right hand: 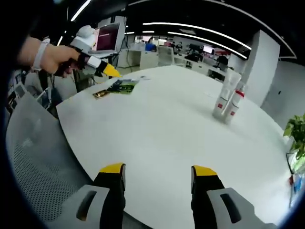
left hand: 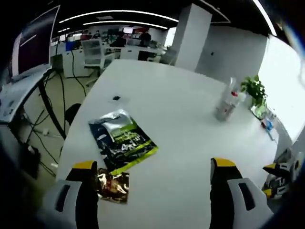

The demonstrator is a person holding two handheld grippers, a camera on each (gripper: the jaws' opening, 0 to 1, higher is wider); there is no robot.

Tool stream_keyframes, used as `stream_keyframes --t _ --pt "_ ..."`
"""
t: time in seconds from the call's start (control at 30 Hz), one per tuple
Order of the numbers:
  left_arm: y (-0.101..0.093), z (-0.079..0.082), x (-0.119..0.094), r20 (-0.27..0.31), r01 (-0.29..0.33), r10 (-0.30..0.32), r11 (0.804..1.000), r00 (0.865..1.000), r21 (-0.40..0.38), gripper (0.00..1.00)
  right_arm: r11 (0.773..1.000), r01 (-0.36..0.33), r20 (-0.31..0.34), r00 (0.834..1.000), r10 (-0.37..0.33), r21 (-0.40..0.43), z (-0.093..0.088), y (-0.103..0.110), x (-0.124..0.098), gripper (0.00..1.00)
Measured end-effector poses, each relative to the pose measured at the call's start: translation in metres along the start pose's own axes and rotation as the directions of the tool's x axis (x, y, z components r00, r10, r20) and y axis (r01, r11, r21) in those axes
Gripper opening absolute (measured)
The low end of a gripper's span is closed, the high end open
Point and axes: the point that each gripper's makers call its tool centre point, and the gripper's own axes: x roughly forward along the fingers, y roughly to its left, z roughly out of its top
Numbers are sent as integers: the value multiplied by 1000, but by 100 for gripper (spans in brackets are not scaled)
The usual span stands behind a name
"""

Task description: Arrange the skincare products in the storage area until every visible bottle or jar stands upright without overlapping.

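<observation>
An open-plan office with ceiling strip lights, desks and monitors lies behind a broad white table (right hand: 157, 124). In the right gripper view two skincare bottles (right hand: 228, 101) stand upright at the far side of the table, touching or nearly so: a taller white tube and a shorter bottle with a red cap, both carrying red labels whose writing is too small to read. The left gripper view has the same pair as a blurred, washed-out shape (left hand: 227, 103) beside a potted plant (left hand: 254, 90). A dark blue and green packet (left hand: 123, 140) lies flat near the table's close edge, its printing not legible, with a small glossy brown sachet (left hand: 114, 186) just beside it, partly hidden by the left claw's jaw. The left claw (left hand: 155, 164) is spread wide with nothing between its yellow-tipped jaws. The right claw (right hand: 157, 169) is likewise spread and holds nothing. In the right gripper view a hand (right hand: 57, 59) holds the left claw above the packets.
</observation>
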Motion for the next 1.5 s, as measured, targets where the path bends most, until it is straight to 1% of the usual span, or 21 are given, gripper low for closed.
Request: stream_keyframes --t 0.03,0.1,0.2,0.23,0.3,0.43,0.5,0.57,0.6,0.7,0.77,0.8,0.83,0.87,0.93,1.07,1.13,1.2,1.33,1.43,1.5 --pt "4 2 5 -2 -12 12 1000 1000 -7 97 1000 -2 -2 1000 2 -8 -1 0 1 52" --pt "14 3 14 -21 -43 42 998 999 -53 99 1000 -6 -9 1000 6 -11 -2 1 1 51" --pt "33 5 31 -54 -92 84 981 995 -172 99 1000 -2 -31 1000 2 -27 -6 -1 3 48" --pt "37 12 38 -36 -95 90 979 995 -181 99 1000 -4 -31 1000 3 -25 -7 -1 3 48" --pt "43 16 47 -46 -112 105 977 993 -184 99 1000 -3 -40 999 2 -26 -9 -2 4 48" --pt "50 22 64 -49 -133 125 971 991 -199 99 999 -7 -72 997 4 -38 -17 -2 6 48" --pt "55 21 71 -68 -152 140 964 988 -217 99 999 -2 -74 997 -1 -50 -18 -3 6 48" --pt "58 22 78 -73 -162 150 968 986 -193 99 999 -3 -79 997 -1 -49 -19 -4 5 48" --pt "59 20 77 -84 -180 168 971 982 -155 99 999 -2 -81 997 -2 -51 -19 -4 6 48" --pt "60 15 81 -105 -210 200 973 974 -93 99 999 -4 -91 996 0 -49 -22 -4 6 48" --pt "62 5 82 -145 -236 225 969 964 -68 99 999 -5 -94 996 0 -53 -23 -4 6 47" --pt "62 3 83 -150 -236 225 970 963 -54 99 999 -5 -94 996 0 -54 -23 -4 6 47" --pt "66 7 83 -127 -250 248 968 960 1 99 999 -6 -97 995 0 -54 -24 -4 6 47" --pt "61 4 83 -140 -243 238 970 961 -21 99 998 -5 -100 995 0 -55 -24 -4 6 47" --pt "59 5 84 -142 -247 245 969 959 4 99 998 -5 -102 995 0 -55 -25 -4 7 47" --pt "58 2 87 -164 -265 267 964 950 32 99 998 -8 -110 994 1 -60 -27 -4 7 47" --pt "58 4 89 -158 -273 273 962 949 26 99 998 -9 -117 993 2 -61 -28 -4 7 47" --pt "58 4 90 -157 -276 279 960 947 40 99 998 -9 -121 993 1 -65 -29 -4 7 46" --pt "60 7 93 -151 -274 277 961 949 36 99 998 -8 -126 992 0 -63 -31 -4 7 46" --pt "59 8 93 -156 -243 250 968 956 65 97 998 -12 -133 991 3 -66 -32 -4 7 45" --pt "58 9 95 -164 -206 221 973 961 101 94 998 -13 -131 991 4 -68 -32 -3 7 45"
